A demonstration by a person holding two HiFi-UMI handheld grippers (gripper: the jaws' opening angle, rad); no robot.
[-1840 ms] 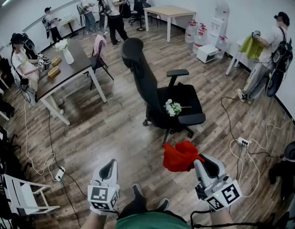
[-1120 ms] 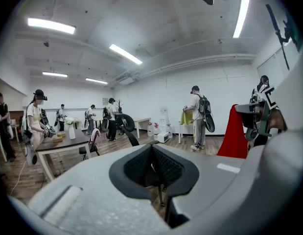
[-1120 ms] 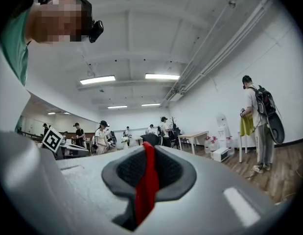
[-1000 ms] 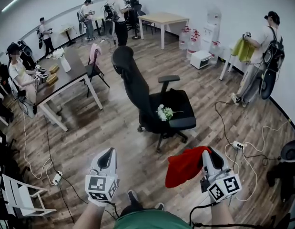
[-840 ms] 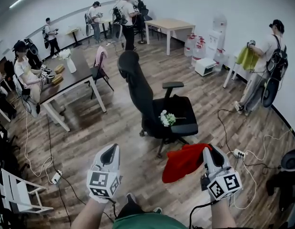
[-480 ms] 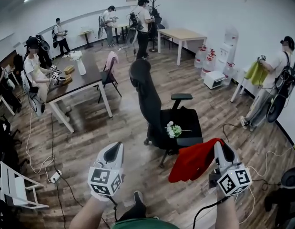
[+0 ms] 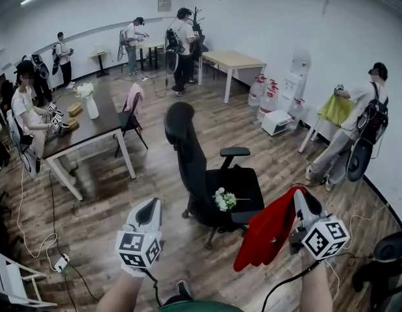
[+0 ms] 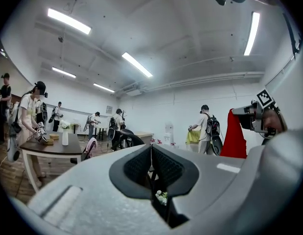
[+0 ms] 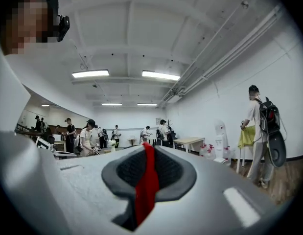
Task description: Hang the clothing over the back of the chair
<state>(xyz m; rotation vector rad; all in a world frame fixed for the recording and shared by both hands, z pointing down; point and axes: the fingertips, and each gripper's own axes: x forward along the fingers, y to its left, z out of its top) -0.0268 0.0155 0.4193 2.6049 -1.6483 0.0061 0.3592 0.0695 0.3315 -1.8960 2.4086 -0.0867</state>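
The right hand-held gripper [image 7: 302, 199] pinches the red cloth [image 7: 269, 236] by one edge. The cloth hangs limp beside it, so it is likely light and soft, best spread from a second corner. The left hand-held gripper [image 7: 149, 210] is closed and empty. Beyond stands the chair [image 7: 188, 148].

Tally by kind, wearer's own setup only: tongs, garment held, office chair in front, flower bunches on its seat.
Tongs: 2 (left tongs, right tongs)
Red garment: 1
Black office chair: 1
Flower bunch on seat: 1
Total: 5
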